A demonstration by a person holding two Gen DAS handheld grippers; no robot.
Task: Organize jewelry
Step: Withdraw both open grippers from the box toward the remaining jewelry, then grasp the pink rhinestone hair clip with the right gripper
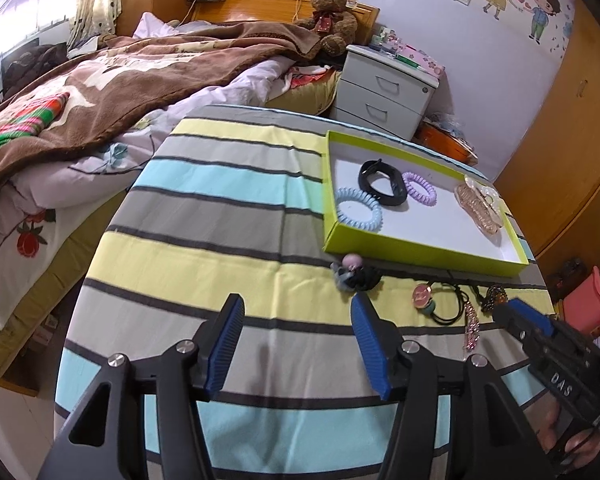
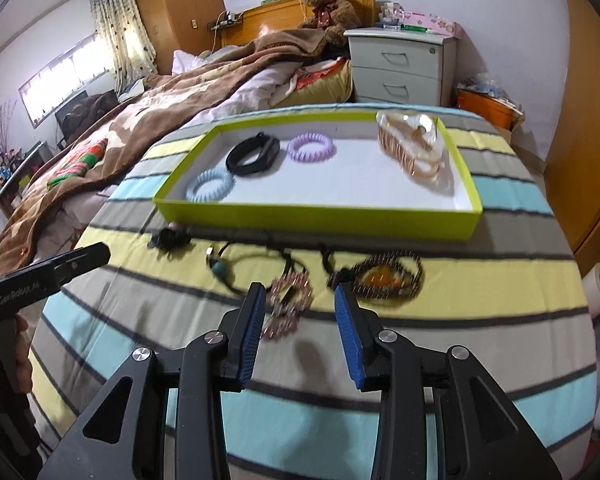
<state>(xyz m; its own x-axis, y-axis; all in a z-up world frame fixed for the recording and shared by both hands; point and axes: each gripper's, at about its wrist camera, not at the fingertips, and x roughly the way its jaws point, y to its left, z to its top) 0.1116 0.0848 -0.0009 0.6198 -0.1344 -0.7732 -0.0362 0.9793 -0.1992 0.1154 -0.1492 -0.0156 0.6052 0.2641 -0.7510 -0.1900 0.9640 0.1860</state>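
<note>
I see both my left tongs (image 1: 296,306) and right tongs (image 2: 300,294) open, holding nothing. The loose jewelry (image 2: 288,296) lies on the table, just before the green tray (image 2: 320,216).

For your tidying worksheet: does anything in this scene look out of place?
Yes. Several pieces lie loose on the striped cloth outside the green tray: a black hair tie, a pink bracelet and a dark beaded necklace, tangled together.
</note>
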